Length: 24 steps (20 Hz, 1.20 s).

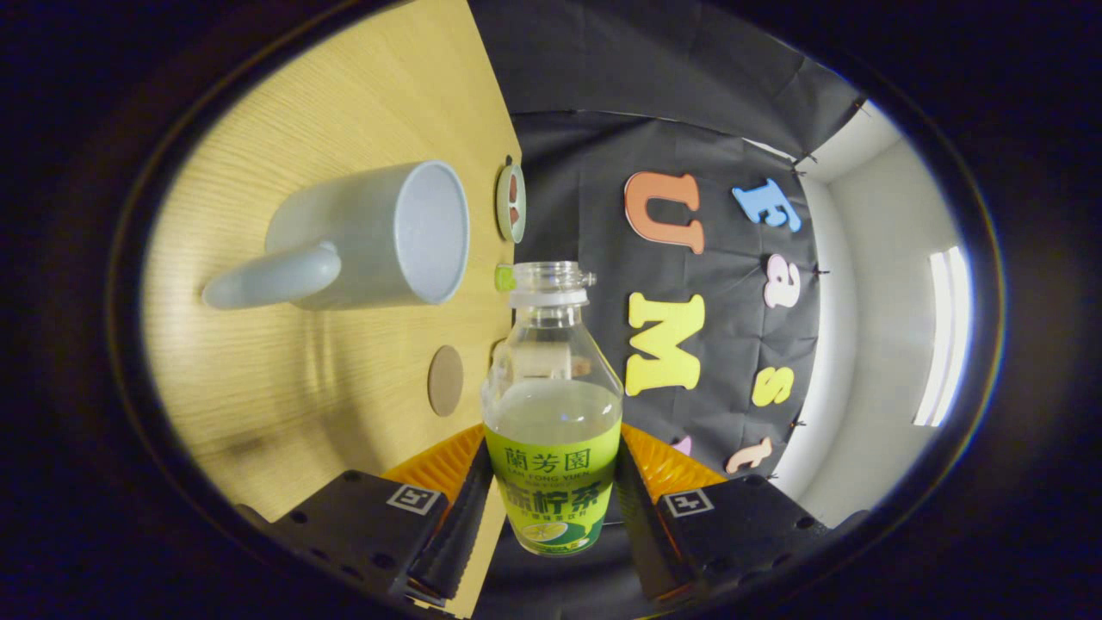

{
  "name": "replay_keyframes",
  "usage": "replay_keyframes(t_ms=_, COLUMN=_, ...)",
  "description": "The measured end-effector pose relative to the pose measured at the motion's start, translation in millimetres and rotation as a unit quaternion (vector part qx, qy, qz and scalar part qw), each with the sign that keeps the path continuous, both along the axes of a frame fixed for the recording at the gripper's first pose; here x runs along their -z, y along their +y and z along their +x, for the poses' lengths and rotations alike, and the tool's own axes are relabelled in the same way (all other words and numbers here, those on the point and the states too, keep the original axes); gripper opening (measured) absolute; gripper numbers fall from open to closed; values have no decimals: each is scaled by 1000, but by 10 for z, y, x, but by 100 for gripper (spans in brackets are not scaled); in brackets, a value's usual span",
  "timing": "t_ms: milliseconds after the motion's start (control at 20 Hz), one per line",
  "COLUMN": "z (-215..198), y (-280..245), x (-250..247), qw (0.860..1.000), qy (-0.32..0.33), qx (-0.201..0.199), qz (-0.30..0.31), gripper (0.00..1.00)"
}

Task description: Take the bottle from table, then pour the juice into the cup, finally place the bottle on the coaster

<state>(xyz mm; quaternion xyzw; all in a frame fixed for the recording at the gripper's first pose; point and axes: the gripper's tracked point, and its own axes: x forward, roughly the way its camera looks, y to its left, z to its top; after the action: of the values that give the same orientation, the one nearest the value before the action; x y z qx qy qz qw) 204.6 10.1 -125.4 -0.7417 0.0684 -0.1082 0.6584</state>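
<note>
Since the bottle point(552, 405) is uncapped and about half full, it'll slosh and its thin plastic can flex, so the tool point(551, 499) clenching it low on the label band looks sensible, with the cup point(379, 237) on the bench point(284, 387) close alongside.

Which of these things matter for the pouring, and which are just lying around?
For the job: bottle, uncapped, clamped between the fingers; cup; round coaster; table.
Lying about: small round dish; small green thing beside the bottle's neck.
</note>
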Motion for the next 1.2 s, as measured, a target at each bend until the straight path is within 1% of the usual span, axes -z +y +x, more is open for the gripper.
replay_keyframes(t_ms=300, z=76, y=59, x=-289, qw=999, qy=-7, qx=1, qz=-44, gripper=79)
replay_keyframes(t_ms=550, z=47, y=60, x=-398, qw=997, qy=-7, qx=8, qz=-74, gripper=79)
replay_keyframes(t_ms=800, z=73, y=53, x=-348, qw=995, qy=9, qx=10, qz=-97, gripper=79)
replay_keyframes(t_ms=900, z=78, y=63, x=-342, qw=995, qy=8, qx=9, qz=-103, gripper=79)
replay_keyframes(t_ms=1200, z=112, y=65, x=-387, qw=989, qy=1, qx=8, qz=-145, gripper=79)
